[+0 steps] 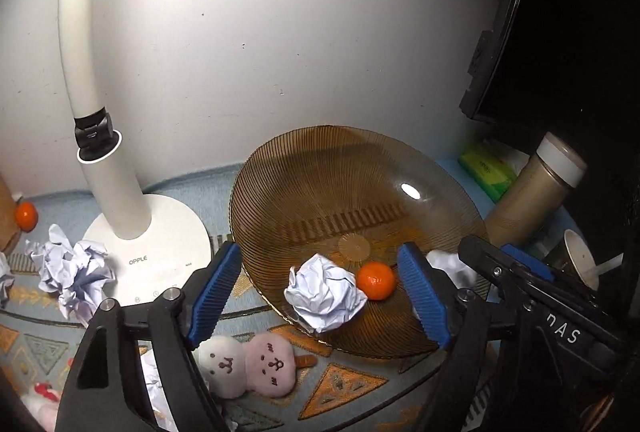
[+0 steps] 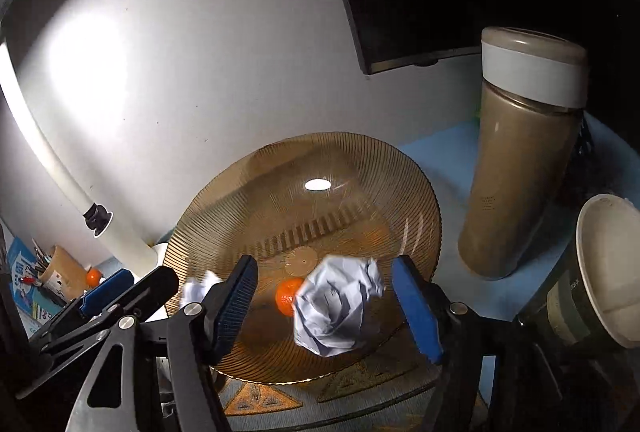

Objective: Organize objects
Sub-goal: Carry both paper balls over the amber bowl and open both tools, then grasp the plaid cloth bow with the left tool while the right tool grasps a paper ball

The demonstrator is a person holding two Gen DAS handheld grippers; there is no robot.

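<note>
Plush toys (image 1: 248,362) only in left view, paper cup (image 2: 600,272) clearer right

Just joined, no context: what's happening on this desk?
A person is tidying with two handheld tongs. Both hang open over the amber glass plate, gripping nothing. On the plate lie a paper ball, a tangerine touching it, and a second paper ball between the right tongs. The left tongs bracket the first ball and tangerine. More crumpled paper and another tangerine sit by the lamp.

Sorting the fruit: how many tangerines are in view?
2. One tangerine sits on the amber plate beside crumpled paper; another tangerine lies far left, behind the lamp. Others may be hidden.
</note>
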